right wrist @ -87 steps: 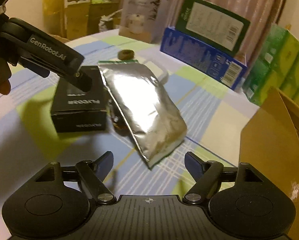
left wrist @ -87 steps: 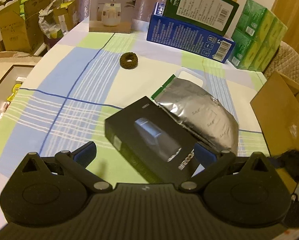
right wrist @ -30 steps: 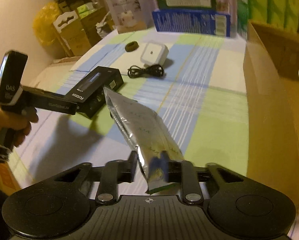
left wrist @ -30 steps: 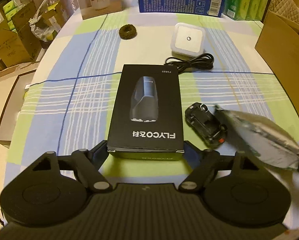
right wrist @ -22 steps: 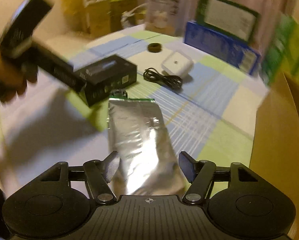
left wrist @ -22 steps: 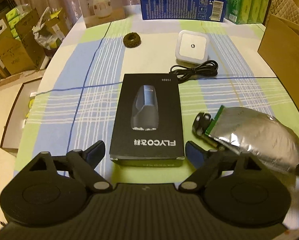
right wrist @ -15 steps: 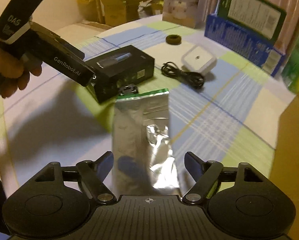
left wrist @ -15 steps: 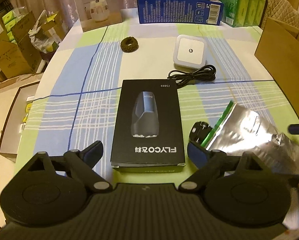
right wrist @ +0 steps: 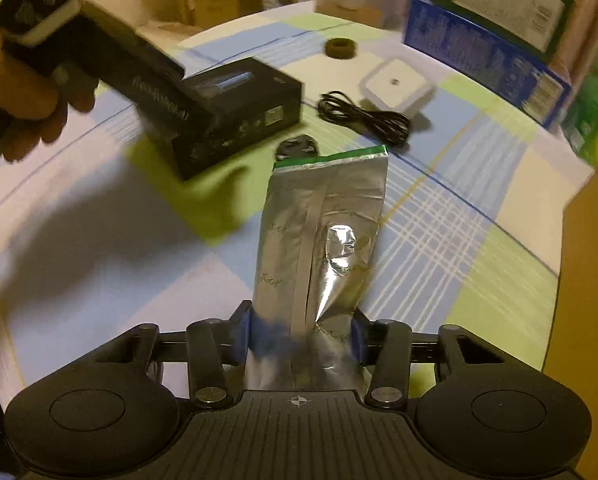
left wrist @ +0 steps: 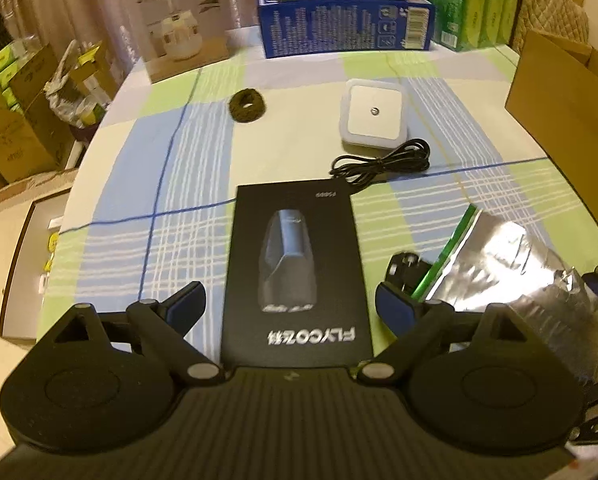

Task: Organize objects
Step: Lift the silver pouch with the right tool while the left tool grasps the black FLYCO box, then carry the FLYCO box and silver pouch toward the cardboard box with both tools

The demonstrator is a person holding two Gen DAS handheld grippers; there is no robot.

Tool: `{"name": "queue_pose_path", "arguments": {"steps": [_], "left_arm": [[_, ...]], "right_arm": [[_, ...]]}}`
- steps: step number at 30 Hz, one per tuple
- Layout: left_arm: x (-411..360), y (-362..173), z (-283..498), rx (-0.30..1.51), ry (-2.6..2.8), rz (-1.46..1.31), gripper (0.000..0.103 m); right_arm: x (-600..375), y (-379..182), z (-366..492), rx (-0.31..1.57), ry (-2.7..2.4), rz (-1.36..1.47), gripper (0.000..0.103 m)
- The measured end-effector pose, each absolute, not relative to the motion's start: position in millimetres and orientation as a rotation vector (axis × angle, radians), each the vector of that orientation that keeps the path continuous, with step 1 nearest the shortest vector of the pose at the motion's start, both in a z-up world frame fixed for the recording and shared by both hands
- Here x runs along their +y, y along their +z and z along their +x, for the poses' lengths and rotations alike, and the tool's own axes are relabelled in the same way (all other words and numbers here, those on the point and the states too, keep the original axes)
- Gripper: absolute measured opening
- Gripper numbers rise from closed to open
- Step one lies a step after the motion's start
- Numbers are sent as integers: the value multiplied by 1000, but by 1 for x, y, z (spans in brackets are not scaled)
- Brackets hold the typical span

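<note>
The right hand-held gripper [right wrist: 301, 334], jaws just closing, clamps the near end of the foil pouch [right wrist: 323, 236] lying on the checked bench [right wrist: 439, 216], while the left hand-held gripper [left wrist: 290, 308] stands released astride the black shaver box [left wrist: 295, 268], the cardboard box [left wrist: 563, 76] beyond, its inside hidden.

The shaver box [left wrist: 295, 268] lies on the worktop [left wrist: 131, 184] between the left tongs [left wrist: 289, 308]. The foil pouch [right wrist: 323, 240] lies between the right tongs [right wrist: 301, 334]. Beyond the box: cable [left wrist: 381, 162], then square unit [left wrist: 373, 114]; ring [left wrist: 247, 105] far left.
</note>
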State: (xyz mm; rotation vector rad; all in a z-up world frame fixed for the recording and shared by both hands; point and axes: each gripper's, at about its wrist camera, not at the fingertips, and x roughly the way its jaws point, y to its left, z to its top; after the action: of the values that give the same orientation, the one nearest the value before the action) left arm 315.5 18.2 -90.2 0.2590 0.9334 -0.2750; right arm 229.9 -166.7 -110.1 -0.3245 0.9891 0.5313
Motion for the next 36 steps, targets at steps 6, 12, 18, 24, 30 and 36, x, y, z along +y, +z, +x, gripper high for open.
{"name": "queue_pose_path", "arguments": {"steps": [6, 12, 18, 24, 30, 36], "left_arm": [[6, -100, 331, 957, -265, 328, 84], [6, -105, 337, 980, -269, 341, 80], [4, -105, 339, 986, -262, 345, 78], [8, -99, 334, 993, -260, 318, 77], [14, -86, 319, 980, -259, 274, 77], [9, -77, 298, 967, -254, 273, 77]], "right_arm": [[-185, -104, 235, 1005, 486, -162, 41], [-195, -92, 239, 954, 406, -106, 41], [-206, -90, 239, 946, 376, -67, 41], [-207, -85, 234, 935, 389, -44, 41], [-210, -80, 227, 924, 373, -19, 41], [-218, -74, 204, 912, 337, 42, 41]]}}
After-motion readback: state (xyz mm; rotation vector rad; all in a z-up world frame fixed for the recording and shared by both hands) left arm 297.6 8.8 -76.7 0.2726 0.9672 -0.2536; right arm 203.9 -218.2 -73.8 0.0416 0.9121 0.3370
